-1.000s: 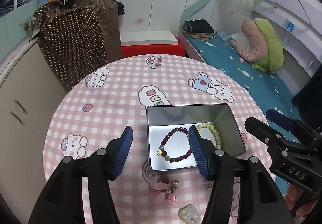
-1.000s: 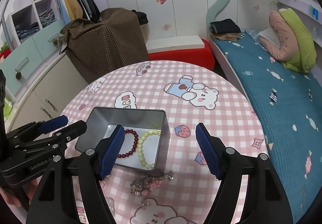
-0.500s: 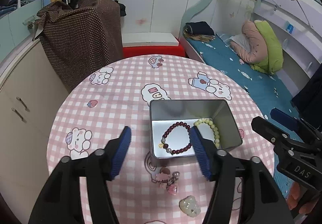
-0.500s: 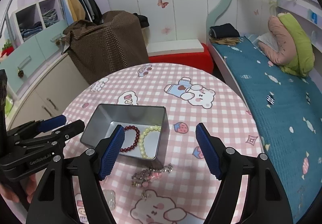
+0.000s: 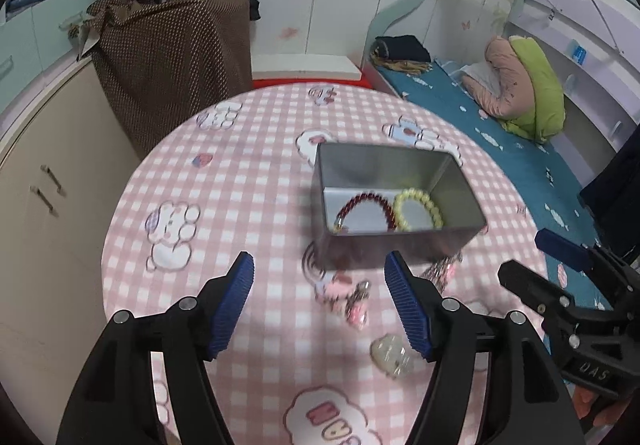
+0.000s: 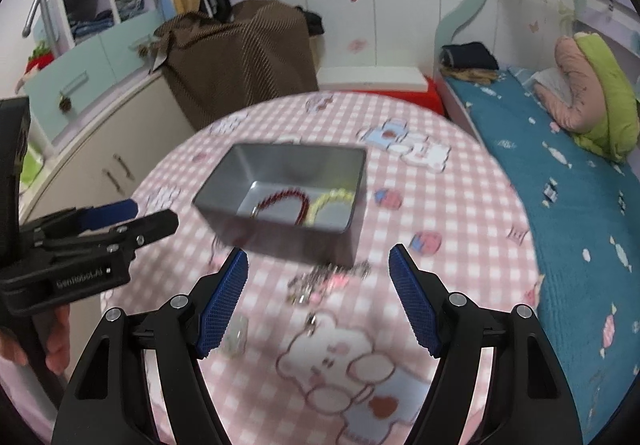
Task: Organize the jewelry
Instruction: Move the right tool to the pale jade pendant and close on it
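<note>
A grey metal tin (image 5: pixel 400 161) (image 6: pixel 280 165) stands on the pink checked table, holding a dark red bead bracelet (image 5: pixel 366 203) (image 6: pixel 286 199) and a pale yellow bead bracelet (image 5: pixel 420 205) (image 6: pixel 332 201). In front of the tin lies a pink and silver charm piece (image 5: pixel 352 301) (image 6: pixel 324 281), and nearer still a pale bear-shaped piece (image 5: pixel 390 355) (image 6: pixel 236 333). My left gripper (image 5: pixel 320 301) hovers over the table before the tin, its jaws opening with nothing between them. My right gripper (image 6: pixel 318 301) stands open above the charm piece, empty.
The round table (image 5: pixel 240 181) (image 6: pixel 460 213) drops off to a beige cabinet (image 5: pixel 48 205) on the left and a blue bed (image 6: pixel 580 185) on the right. A brown dotted cover (image 5: pixel 172 57) sits behind the table. A hand (image 6: pixel 52 341) holds the left gripper's handle.
Both grippers have drawn back from the tin, which now sits farther away in both views. The left jaws have spread wider. The charm and bear pieces have come into fuller view.
</note>
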Available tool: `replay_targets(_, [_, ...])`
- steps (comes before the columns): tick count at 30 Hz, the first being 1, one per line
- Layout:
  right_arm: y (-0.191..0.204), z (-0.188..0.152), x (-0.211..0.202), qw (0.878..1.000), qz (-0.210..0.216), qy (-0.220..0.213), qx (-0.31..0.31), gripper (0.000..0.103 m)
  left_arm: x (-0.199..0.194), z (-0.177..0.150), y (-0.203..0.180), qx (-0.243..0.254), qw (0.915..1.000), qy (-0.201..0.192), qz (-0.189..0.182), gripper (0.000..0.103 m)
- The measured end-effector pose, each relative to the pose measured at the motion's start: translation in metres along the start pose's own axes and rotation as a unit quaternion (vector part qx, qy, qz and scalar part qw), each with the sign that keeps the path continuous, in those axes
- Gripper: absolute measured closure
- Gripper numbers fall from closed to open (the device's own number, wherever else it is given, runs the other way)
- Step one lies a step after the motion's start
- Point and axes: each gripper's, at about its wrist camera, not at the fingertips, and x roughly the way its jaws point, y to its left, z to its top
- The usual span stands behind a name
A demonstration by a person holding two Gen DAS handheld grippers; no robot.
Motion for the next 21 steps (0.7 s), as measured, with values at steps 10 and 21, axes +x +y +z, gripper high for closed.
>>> replay_targets(10, [0.030, -0.037, 0.012, 0.998, 0.028, 0.046, -0.029, 0.032, 0.007, -0.038, 0.009, 0.001, 0.9991, 0.042, 0.006, 0.037])
replay_targets(21, [0.060, -0.054, 0.039, 0.996, 0.041, 0.063, -0.054, 0.033, 0.018, -0.065, 0.031, -0.019, 0.9967, 0.078, 0.014, 0.037])
